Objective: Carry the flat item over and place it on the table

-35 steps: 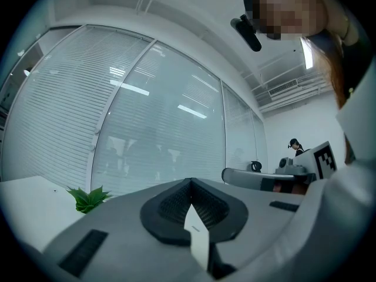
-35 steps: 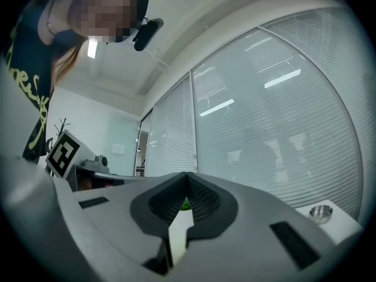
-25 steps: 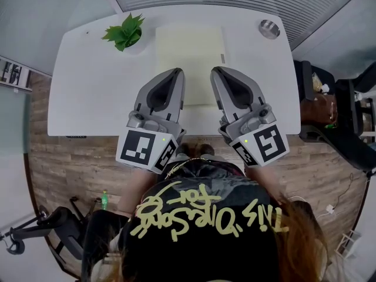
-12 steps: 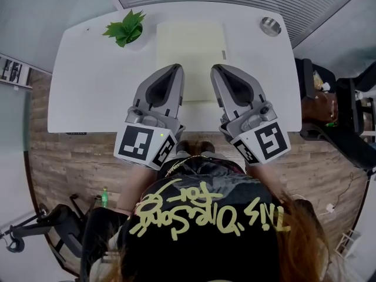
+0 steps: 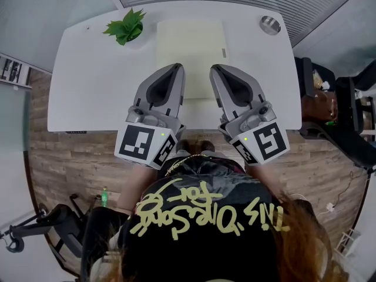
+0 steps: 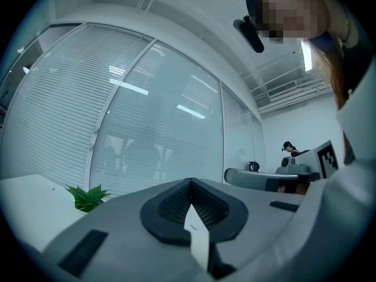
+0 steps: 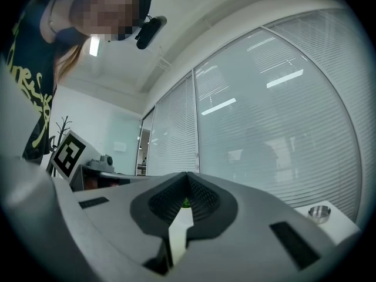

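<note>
Black shirt (image 5: 229,184), yellow scrawled lettering; left gripper (image 5: 176,69), right gripper (image 5: 215,69): grey shells, black-white marker cubes (image 5: 143,145).

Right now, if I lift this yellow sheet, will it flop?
Probably fairly stiff: the sheet lies flat, edges straight. Likely light: it shows thin edge-on in the left gripper. Might slide on the smooth table.
</note>
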